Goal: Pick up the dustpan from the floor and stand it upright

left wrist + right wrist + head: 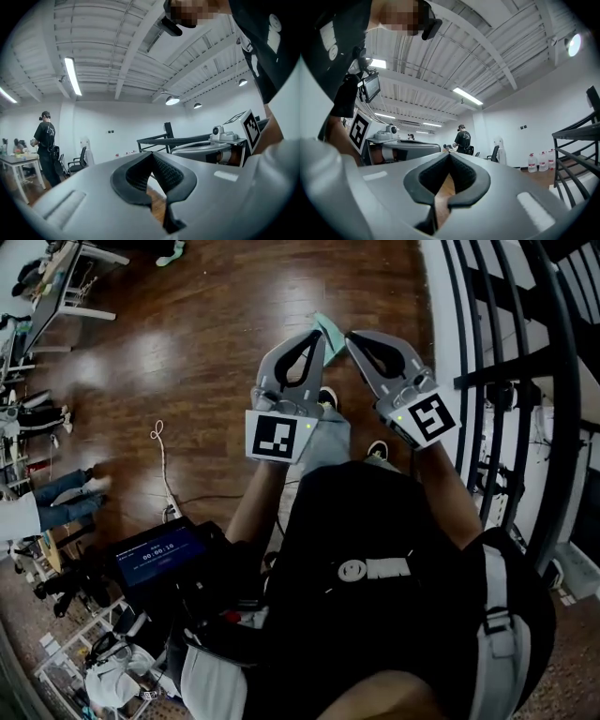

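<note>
My left gripper point(317, 338) and right gripper point(353, 339) sit side by side ahead of my chest. Between their tips, the dustpan point(330, 330) lies on the floor point(216, 315). Railing point(506, 352) to my right. Desk point(66, 287) far left. Screen point(157, 557) at my lower left, cable point(161, 451) beyond it.

Floor point(234, 315): dark brown wood boards, glossy, with pale patches of glare at upper left.

On it:
- pale green dustpan point(330, 334), upper centre, only a corner in view; whether it lies flat or stands cannot be told.
- thin white cord point(161, 451), looped at its far end, running down the left of centre.
- white desk frame point(89, 296), its feet on the boards at upper left.
- two dark shoes point(328, 397), worn, close below the dustpan.
- another person's feet point(94, 486), left edge.

At right the wood ends against a white ledge point(441, 324).
</note>
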